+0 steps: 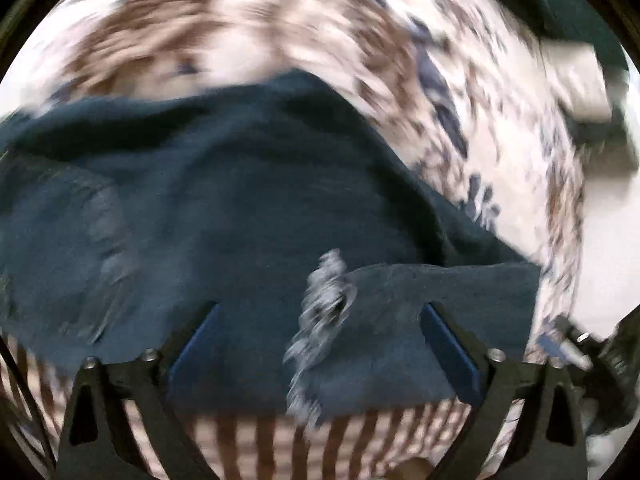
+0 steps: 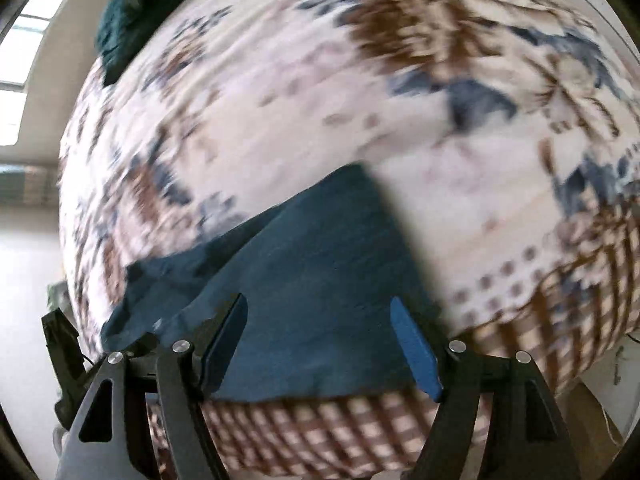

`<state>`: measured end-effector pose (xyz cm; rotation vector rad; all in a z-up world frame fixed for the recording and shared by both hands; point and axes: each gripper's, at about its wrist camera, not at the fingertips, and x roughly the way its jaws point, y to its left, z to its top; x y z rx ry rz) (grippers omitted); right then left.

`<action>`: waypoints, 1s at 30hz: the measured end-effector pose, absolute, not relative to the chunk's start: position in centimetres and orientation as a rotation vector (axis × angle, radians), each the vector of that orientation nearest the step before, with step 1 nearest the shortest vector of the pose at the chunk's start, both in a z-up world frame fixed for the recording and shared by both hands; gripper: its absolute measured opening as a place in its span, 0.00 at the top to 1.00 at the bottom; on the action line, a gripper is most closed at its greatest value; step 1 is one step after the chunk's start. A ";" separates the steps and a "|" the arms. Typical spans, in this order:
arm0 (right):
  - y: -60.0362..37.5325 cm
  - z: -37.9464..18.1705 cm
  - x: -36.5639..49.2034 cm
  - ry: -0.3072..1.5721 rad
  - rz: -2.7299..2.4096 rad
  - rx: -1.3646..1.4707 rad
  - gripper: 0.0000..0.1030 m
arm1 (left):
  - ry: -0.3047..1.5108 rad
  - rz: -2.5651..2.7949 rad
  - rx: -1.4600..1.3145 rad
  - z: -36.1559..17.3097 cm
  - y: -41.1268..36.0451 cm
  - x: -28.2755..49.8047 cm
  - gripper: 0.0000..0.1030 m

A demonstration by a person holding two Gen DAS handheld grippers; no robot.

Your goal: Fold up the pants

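Observation:
Dark teal pants [image 1: 248, 200] lie on a bed with a patterned white, brown and blue cover [image 1: 224, 32]. In the left wrist view they fill the middle, with a frayed pale patch [image 1: 324, 304] and a folded flap [image 1: 448, 296] near the front edge. My left gripper [image 1: 320, 316] is open just above the pants, jaws wide apart. In the right wrist view one pant end [image 2: 320, 280] lies flat near the bed's front edge. My right gripper [image 2: 318, 312] is open over it, holding nothing. Both views are blurred by motion.
The bed cover [image 2: 360, 100] has a checked border [image 2: 320, 432] along the front edge. A dark teal bundle [image 2: 128, 20] sits at the far end of the bed. A window [image 2: 24, 40] and pale floor [image 2: 24, 280] lie to the left. The right gripper [image 1: 600, 356] shows in the left wrist view.

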<state>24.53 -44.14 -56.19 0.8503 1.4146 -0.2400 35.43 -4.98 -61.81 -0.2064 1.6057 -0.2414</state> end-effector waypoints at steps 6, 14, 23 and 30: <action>-46.0 -59.5 25.9 1.480 -0.253 0.812 0.26 | 1.474 -0.293 -0.015 -60.4 -8.9 35.5 0.91; -44.6 -61.1 26.5 1.535 -0.235 0.773 0.26 | 1.445 -0.257 0.010 -60.8 -7.3 37.8 0.91; -44.5 -61.8 26.5 1.569 -0.240 0.805 0.26 | 1.525 -0.248 -0.284 -61.7 -2.3 36.8 0.56; -41.7 -59.6 26.1 1.602 -0.254 0.667 0.26 | 1.503 -0.223 -0.121 -61.6 -1.9 33.5 0.55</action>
